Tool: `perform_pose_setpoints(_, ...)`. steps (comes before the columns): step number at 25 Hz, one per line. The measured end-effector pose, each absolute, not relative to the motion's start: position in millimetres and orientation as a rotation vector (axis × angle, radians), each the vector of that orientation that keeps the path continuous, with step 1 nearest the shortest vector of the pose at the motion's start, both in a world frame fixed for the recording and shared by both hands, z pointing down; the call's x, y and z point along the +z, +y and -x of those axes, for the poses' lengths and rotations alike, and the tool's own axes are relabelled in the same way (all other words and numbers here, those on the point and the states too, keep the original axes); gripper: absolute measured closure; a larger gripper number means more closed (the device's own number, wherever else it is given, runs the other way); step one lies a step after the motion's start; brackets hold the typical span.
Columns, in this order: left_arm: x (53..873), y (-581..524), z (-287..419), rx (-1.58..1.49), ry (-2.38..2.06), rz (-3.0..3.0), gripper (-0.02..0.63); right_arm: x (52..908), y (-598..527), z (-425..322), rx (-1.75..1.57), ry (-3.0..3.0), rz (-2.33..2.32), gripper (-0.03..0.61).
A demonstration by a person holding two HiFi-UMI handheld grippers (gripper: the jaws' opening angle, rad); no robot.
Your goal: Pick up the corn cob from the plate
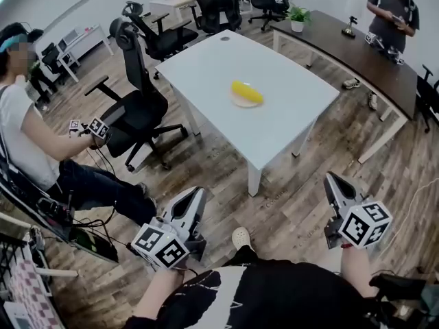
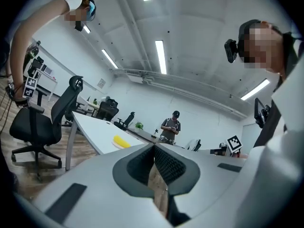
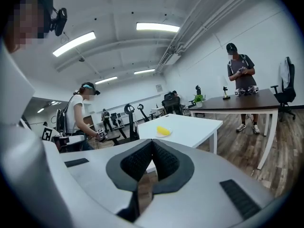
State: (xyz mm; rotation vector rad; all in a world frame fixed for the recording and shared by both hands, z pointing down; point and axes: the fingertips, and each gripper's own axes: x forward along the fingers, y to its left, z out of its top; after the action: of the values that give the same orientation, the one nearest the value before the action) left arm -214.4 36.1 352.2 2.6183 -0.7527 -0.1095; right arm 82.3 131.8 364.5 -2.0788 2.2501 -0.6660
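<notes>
A: Left tool (image 1: 198, 192), spread or closed?
B: Closed. Ribbed pads (image 2: 141, 164) pressed together at the tips, pinching nothing. Held low over the wood floor (image 1: 288, 204), marker cube toward the body.
A: Further left of it?
B: A seated person (image 1: 24, 132), well off to that side, holding something with square markers. Nearer in, ahead and left of the tool, a black office chair (image 1: 140, 108) standing by the corner of the white tabletop (image 1: 206, 64).
A: And the corn cob?
B: Yellow corn cob (image 1: 247, 92), lying on the plate (image 1: 236, 103) near the middle of that tabletop. Well ahead of both tools, roughly between their two lines of aim, touched by neither. Seen small and distant over the closed tips in both gripper views.
A: Right tool (image 1: 330, 177)?
B: Much the same. Pads (image 3: 137, 161) pressed together tip to tip, nothing caught between them. Also held low above the floor, marker cube at the near end.
A: Beyond it, to the right?
B: A long dark desk (image 1: 370, 60), far ahead and right of that tool, with a small potted plant (image 1: 298, 16) on its end. Behind it a standing person (image 1: 392, 9), head bent over something held in both hands.
</notes>
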Motion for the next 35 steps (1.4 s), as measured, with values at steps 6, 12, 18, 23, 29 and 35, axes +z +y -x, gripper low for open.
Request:
perform_pose_setpoints(6, 341.9, -51.9, 210.6, -0.174, -0.746, -2.601, 0.601, 360.4, 42.7, -86.4, -0.694, 2.171, 2.101, 0.565)
perform_pose_setpoints(12, 346.4, -107.4, 195.0, -0.101, -0.675, -2.636, 0.601, 353.9, -9.7, -95.7, -0.653, 2.165, 2.153, 0.565)
perform_pose_setpoints(18, 349.9, -132.9, 194.0, -0.105, -0.683, -2.624, 0.601, 359.8, -45.3, -93.3, -0.67, 2.192, 2.145, 0.565)
perform_pose_setpoints(23, 356.9, -141.0, 195.5, -0.094, -0.727, -2.597, 0.601, 363.5, -74.1, -89.8, -0.691, 2.222, 2.119, 0.565)
perform_pose_setpoints(29, 374.1, -155.5, 193.5, -0.092, -0.818, -2.548, 0.601, 378.5, -122.7, -86.4, -0.718, 2.361, 2.022, 0.565)
perform_pose_setpoints(35, 377.6, -182.7, 170.9, -0.092, -0.938, -2.494, 0.601, 390.5, -176.1, -99.2, -0.77, 2.508, 1.917, 0.565)
